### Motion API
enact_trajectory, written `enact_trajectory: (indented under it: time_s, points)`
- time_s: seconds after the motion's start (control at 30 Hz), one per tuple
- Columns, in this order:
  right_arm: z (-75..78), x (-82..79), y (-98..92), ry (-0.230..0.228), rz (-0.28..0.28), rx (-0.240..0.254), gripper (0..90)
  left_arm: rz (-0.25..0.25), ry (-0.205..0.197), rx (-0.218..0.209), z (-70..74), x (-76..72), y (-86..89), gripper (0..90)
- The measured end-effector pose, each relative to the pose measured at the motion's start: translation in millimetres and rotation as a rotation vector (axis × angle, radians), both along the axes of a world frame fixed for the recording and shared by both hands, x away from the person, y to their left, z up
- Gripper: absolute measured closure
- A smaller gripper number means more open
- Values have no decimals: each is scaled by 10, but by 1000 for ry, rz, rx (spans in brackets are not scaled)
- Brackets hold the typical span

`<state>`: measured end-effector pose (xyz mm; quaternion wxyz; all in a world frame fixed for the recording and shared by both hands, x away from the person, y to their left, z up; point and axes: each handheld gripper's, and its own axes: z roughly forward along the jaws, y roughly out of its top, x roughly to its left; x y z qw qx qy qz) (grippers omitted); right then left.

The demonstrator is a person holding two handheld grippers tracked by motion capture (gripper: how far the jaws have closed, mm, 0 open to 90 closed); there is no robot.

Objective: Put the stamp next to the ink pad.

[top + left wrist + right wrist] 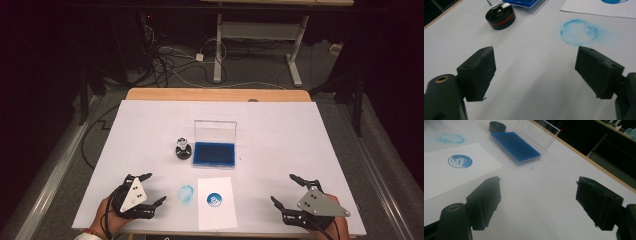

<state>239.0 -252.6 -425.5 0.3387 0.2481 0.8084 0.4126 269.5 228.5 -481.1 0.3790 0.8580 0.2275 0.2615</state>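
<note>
Both grippers idle near the front edge of the white surface (280,130), nothing grasped. Left gripper (148,189) with jaws spread wide and released, bare surface between them in the left gripper view. Right gripper (289,189) likewise released, jaws well apart, nothing between them in the right gripper view

Round black stamp (183,149) with a red band and a clear handle standing upright just beside the left end of the blue ink pad (215,153), clear lid (215,131) tilted up behind. White sheet (216,202) lying between the two grippers, a crisp blue round print (214,199) on it. Faint blue ring smudge (185,194) straight on the surface, just left of the sheet, near the left gripper

Likely risks from here:
- Another print landing off the sheet, as the smudge suggests, if the stamp comes down without the paper lined up beneath
- Loose sheet sliding or lifting with the stamp, nothing pinning it; smeared or doubled print as a result
- Wet print smeared by a jaw or trailing cable dragged across the sheet
- Narrow clear handle slipping or tipping in wide flat jaws if grasped off-centre
- Raised lid knocked on a reach toward the pad
</note>
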Motion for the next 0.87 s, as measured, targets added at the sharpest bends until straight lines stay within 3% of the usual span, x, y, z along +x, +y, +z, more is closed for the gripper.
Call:
enact_trajectory:
  time_s: [0.87]
  points:
    - [-4, 3, 9, -2, 20, 7, 190, 12, 11, 0, 10, 34, -16, 163]
